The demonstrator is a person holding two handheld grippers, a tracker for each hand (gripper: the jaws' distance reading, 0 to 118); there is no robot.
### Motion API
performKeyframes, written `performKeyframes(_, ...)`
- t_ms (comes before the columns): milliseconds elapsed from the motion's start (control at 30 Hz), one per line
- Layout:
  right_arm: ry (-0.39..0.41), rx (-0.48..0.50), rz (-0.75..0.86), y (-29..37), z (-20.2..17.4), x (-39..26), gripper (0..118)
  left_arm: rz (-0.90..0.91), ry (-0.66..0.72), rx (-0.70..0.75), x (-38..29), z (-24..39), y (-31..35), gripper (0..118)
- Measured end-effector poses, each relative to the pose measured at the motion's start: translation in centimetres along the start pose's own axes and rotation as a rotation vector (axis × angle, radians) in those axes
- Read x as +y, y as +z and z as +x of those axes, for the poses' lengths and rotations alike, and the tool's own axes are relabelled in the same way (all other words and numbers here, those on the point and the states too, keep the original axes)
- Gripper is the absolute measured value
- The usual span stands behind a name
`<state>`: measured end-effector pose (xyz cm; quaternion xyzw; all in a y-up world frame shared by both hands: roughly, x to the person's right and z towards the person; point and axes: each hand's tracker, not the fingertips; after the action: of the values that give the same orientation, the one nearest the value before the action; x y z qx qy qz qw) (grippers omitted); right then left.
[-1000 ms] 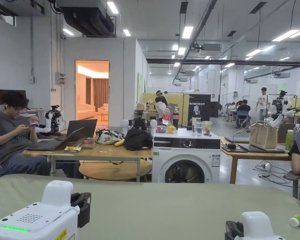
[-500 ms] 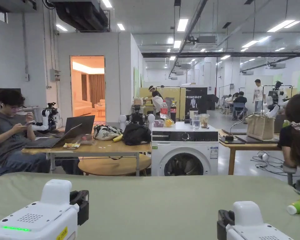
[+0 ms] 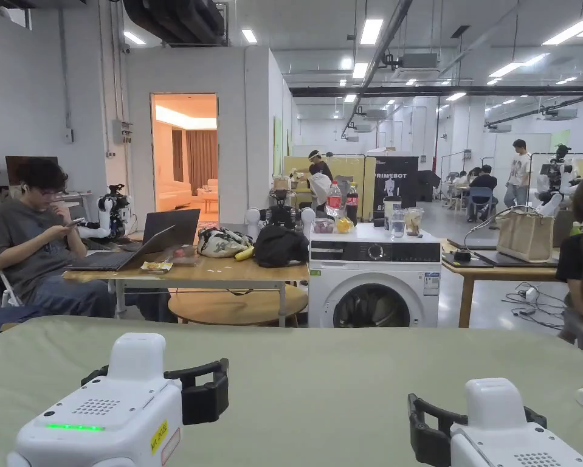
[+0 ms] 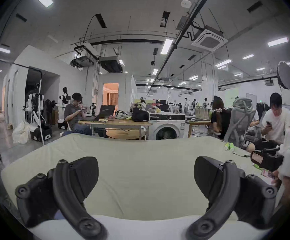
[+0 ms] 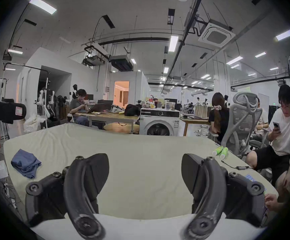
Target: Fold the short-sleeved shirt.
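A bunched-up blue garment (image 5: 25, 162) lies on the pale green table cover (image 3: 320, 377), near the table's left edge in the right gripper view. My left gripper (image 3: 162, 374) hovers over the near left of the table, jaws wide apart with nothing between them (image 4: 146, 178). On the near right, my right gripper (image 3: 475, 404) is open too and holds nothing (image 5: 145, 174). The garment is well left of the right gripper. Each gripper also appears at the edge of the other's view: the right gripper (image 4: 268, 159) and the left gripper (image 5: 9, 112).
Two green bottles (image 5: 220, 152) and a cable with a small box (image 5: 239, 167) lie at the table's right edge. People sit close by on the right (image 5: 286, 133). Beyond the far edge stand a washing machine (image 3: 374, 286) and a wooden desk (image 3: 211, 276).
Both grippers' jaws have spread apart; half a second ago they sat closer to the bodies. The head camera has shifted a little, so the room sits differently in the picture.
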<state>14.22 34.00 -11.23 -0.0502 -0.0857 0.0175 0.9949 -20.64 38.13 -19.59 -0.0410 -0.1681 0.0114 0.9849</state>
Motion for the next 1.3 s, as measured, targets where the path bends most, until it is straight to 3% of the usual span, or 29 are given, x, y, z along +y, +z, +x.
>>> performKeyframes(200,-0.010,0.033,-0.004,0.1,-0.3,0.1,88,-0.002,-0.005,-0.018,-0.1,-0.1,0.8,110)
performKeyframes(333,-0.041,0.025,-0.005,0.2,-0.2,0.1,88,-0.007,-0.089,0.027,-0.3,0.2,1.1,110)
performKeyframes(600,-0.019,0.025,-0.019,0.6,-0.7,-0.1,88,-0.008,-0.053,0.003,-0.4,0.0,1.3,110)
performKeyframes(867,-0.119,0.106,-0.039,0.9,-0.8,0.5,88,-0.016,-0.056,-0.019,-0.6,0.3,1.5,110)
performKeyframes(933,-0.168,0.169,-0.066,0.8,-0.8,0.7,88,-0.015,-0.048,-0.023,-0.6,0.4,1.5,110)
performKeyframes(1167,-0.171,0.177,-0.129,1.0,-1.8,0.9,88,-0.013,-0.020,-0.054,-0.8,0.6,1.4,110)
performKeyframes(1300,-0.245,0.174,-0.168,1.0,-1.5,0.5,88,-0.025,0.001,-0.051,-1.0,0.5,1.3,110)
